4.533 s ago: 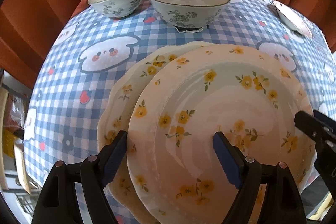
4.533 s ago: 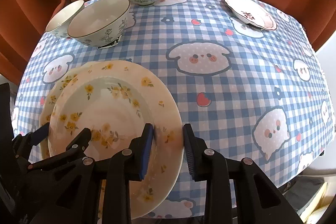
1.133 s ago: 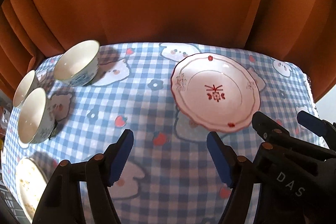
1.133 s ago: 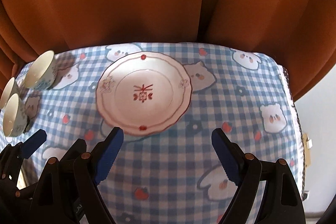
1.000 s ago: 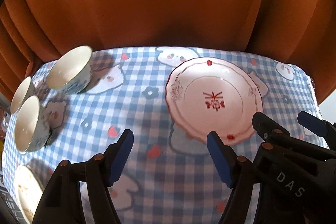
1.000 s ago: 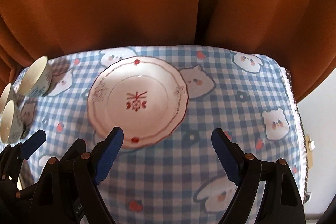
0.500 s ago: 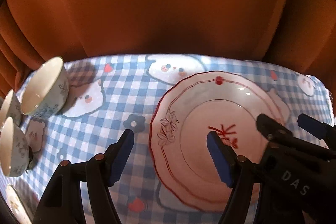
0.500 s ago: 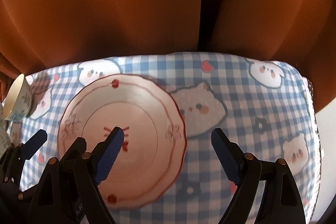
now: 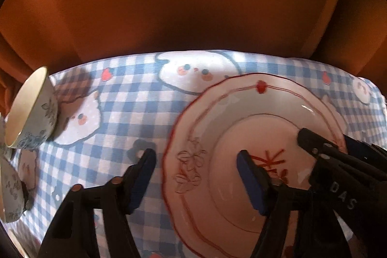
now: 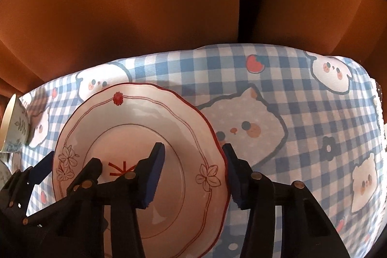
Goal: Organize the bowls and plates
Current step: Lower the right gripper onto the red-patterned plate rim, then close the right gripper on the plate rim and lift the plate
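A white plate [image 10: 135, 127] with a red scalloped rim and a small red motif at its centre lies flat on a bench covered by a blue-and-white checked cloth [image 10: 302, 117] printed with cartoon animals and strawberries. Both grippers reach down over it, side by side.

The right gripper [image 10: 193, 168] straddles the plate's right edge: one blue-padded finger sits over the plate's well, the other just outside the rim over the cloth. Its jaws are closing, the rim between them, and the pads do not yet seem to press on it.

The left gripper [image 9: 196, 175] straddles the plate's left edge [image 9: 169, 161] the same way, one finger over the cloth and one over the centre motif. Its jaws are also closing, half wide, with a clear gap to the rim on both sides.

At the far left of the bench stands a white bowl [image 9: 31, 113] with a blue floral pattern, well apart from the plate, and part of a second similar bowl [image 9: 11, 195] shows nearer the edge of view. Behind the bench hangs an orange-brown curtain [image 9: 193, 4]. Nothing lies between the grippers and the plate.
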The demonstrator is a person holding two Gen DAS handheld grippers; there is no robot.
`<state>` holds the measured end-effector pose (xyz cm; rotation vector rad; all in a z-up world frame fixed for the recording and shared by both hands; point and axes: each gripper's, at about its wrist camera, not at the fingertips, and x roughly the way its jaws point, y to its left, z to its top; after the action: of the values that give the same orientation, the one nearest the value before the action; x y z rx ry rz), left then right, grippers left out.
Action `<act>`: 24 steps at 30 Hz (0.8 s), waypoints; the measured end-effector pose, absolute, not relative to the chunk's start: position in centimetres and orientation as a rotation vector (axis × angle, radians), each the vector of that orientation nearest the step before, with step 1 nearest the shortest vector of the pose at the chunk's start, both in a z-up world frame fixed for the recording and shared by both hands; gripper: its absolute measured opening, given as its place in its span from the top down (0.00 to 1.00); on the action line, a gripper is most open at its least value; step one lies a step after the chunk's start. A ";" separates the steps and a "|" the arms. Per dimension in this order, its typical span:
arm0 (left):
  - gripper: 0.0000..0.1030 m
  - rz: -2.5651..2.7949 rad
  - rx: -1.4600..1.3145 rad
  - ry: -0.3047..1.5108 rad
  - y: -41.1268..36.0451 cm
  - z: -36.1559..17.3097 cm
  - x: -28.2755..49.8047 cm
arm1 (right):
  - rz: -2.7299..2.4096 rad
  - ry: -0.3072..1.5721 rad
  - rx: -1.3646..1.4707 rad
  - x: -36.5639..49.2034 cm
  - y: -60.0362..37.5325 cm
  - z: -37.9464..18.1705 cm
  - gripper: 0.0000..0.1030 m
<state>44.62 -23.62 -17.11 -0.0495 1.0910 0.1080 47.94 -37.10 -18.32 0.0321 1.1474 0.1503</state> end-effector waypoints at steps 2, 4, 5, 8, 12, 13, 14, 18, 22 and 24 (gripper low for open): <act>0.37 0.096 -0.038 1.093 -24.0 -17.1 44.6 | 0.152 1.149 0.026 47.8 -37.0 -18.3 0.52; 0.37 0.085 -0.023 1.095 -24.3 -17.2 44.3 | 0.151 1.158 0.034 47.4 -37.3 -18.2 0.52; 0.37 0.081 -0.017 1.100 -24.5 -17.2 44.1 | 0.155 1.163 0.038 47.1 -37.3 -18.2 0.52; 0.37 0.062 -0.006 1.126 -24.9 -17.4 43.1 | 0.148 1.179 0.048 45.7 -37.8 -18.0 0.52; 0.37 0.044 -0.019 1.155 -24.7 -17.5 40.7 | 0.147 1.208 0.059 43.5 -38.0 -17.8 0.52; 0.37 0.039 -0.026 1.162 -24.6 -17.6 39.9 | 0.146 1.214 0.059 42.8 -38.0 -17.7 0.52; 0.37 0.035 -0.029 1.168 -24.5 -17.7 39.4 | 0.146 1.217 0.059 42.2 -37.9 -17.5 0.52; 0.37 0.018 -0.039 1.202 -24.1 -17.7 36.2 | 0.145 1.241 0.070 39.3 -37.5 -17.0 0.52; 0.37 0.007 -0.044 1.228 -23.0 -17.8 33.3 | 0.142 1.266 0.083 36.5 -37.1 -16.7 0.52; 0.37 -0.001 -0.047 1.238 -22.9 -17.6 31.8 | 0.140 1.277 0.082 35.1 -37.1 -16.5 0.52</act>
<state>31.77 -22.88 -17.59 -0.0466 1.2382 -0.0010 35.11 -37.06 -16.51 0.0815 1.2772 0.1399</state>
